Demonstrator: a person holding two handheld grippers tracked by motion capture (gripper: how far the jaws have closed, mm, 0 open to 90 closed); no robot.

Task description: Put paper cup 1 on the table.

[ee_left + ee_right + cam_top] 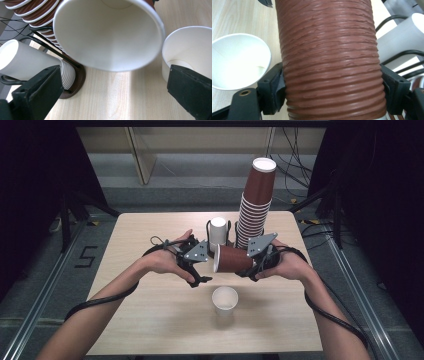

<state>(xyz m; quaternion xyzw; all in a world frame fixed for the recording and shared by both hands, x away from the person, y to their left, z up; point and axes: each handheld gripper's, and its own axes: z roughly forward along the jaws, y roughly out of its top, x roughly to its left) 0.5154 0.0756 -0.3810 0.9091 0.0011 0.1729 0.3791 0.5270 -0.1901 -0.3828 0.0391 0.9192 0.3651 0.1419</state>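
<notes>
Right fingers (pixel 332 95) clamped on brown cup (pixel 234 259) held sideways, left fingers (pixel 112 92) spread and empty facing its mouth, white cup (pixel 224 303) upright toward counter's (pixel 150 320) near edge.

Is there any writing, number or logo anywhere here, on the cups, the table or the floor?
"5": a dark figure on the grey floor left of the table; it looks like a 5, though it is small.
Brown cup in the right gripper: ribbed, no print.
White cup and stacked cups: nothing readable.
</notes>
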